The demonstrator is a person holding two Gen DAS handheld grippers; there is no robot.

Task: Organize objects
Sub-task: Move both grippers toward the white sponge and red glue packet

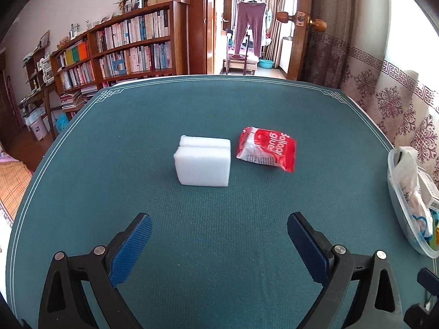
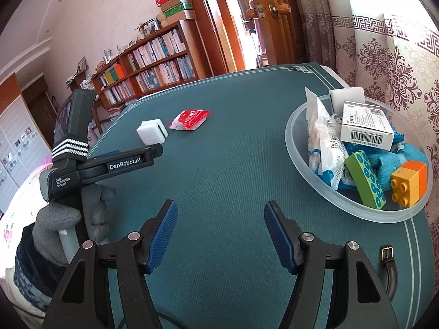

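Two hand-held grippers, left (image 1: 219, 244) and right (image 2: 221, 233), are hovering wide open and empty over the green felt-covered bench (image 1: 219, 205), the white rectangular foam block (image 1: 203, 161) lying beside the red plastic glue packet (image 1: 267, 149).

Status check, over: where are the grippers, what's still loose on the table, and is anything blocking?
Both grippers open, empty: left gripper, right gripper. White foam block and red balloon-glue packet still on green mat, outside bowl. Path clear.
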